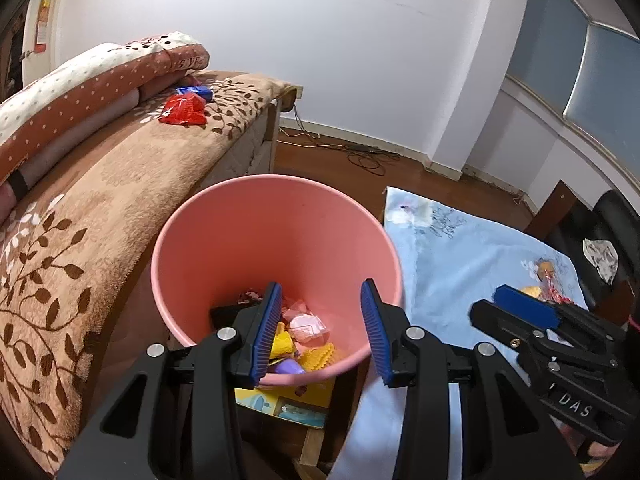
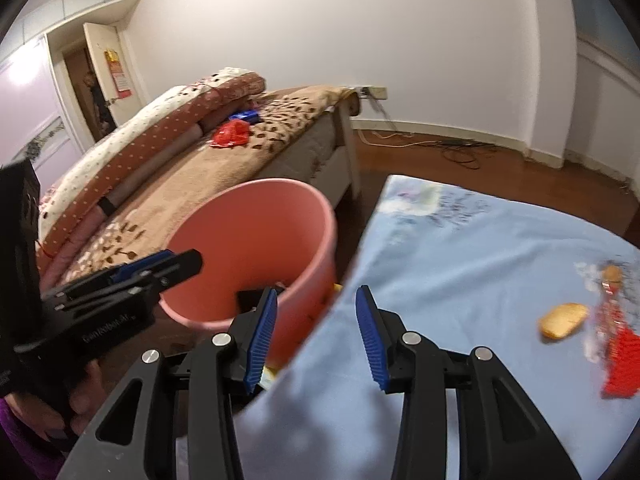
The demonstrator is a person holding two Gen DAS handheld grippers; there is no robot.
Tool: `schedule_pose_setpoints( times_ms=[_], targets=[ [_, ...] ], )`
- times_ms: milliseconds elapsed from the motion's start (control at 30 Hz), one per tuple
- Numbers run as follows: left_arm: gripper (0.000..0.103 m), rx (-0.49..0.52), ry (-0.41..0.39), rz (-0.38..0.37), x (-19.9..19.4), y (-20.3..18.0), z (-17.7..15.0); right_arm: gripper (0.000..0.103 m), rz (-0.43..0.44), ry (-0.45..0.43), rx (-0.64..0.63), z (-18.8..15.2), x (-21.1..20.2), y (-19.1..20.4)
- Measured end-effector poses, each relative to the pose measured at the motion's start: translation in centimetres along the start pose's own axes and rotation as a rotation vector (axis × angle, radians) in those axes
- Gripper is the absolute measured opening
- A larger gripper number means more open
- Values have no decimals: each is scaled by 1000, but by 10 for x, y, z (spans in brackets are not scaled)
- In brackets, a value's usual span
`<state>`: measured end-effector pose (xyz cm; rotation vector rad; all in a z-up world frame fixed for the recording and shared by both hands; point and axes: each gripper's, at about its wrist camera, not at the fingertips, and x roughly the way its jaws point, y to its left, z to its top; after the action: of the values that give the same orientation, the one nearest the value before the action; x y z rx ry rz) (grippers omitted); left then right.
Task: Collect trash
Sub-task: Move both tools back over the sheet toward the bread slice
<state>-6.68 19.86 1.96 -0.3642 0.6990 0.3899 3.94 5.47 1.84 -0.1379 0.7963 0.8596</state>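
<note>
Trash sits in more than one place. A pink bin (image 1: 276,264) stands on the floor between a bed (image 1: 120,184) and a low bench with a light blue cloth (image 2: 460,264). The bin already has wrappers and yellow bits (image 1: 298,340) at its bottom.

The left tool (image 1: 320,332) hangs right over the bin, pointing down into it. Its blue pads are spread apart and nothing is between them. The right tool (image 2: 316,336) is over the near edge of the blue cloth, just beside the bin. Its pads are spread apart too, with nothing between them.

On the cloth, a yellow snack piece (image 2: 564,320) lies to the right of the right tool and a bit farther away. Its long side runs left to right. Just past it, still more to the right, lies a red and clear wrapper (image 2: 618,356), with its long side running away from the tool. The picture is blurry there, so I cannot tell if the two touch. The right tool is the nearer one for both, so I think it should swing right and reach out to get them.

On the bed, well apart from both tools, lie a red wrapper (image 1: 183,109) and a blue packet (image 1: 195,91) side by side, next to a rolled quilt (image 1: 80,92). They are on the left tool's side, past the bin and to its left.
</note>
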Motion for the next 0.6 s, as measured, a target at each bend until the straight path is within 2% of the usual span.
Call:
schedule_pose_setpoints(
  times_ms=[133, 333, 600],
  targets=[
    [42, 7, 6, 5, -2, -9, 0, 41, -25, -22, 28, -5, -17, -12],
    [42, 41, -31, -2, -18, -28, -3, 46, -60, -56, 37, -14, -39, -26],
    [42, 78, -26, -18, -23, -51, -15, 48, -80, -69, 40, -30, -53, -40]
  ],
)
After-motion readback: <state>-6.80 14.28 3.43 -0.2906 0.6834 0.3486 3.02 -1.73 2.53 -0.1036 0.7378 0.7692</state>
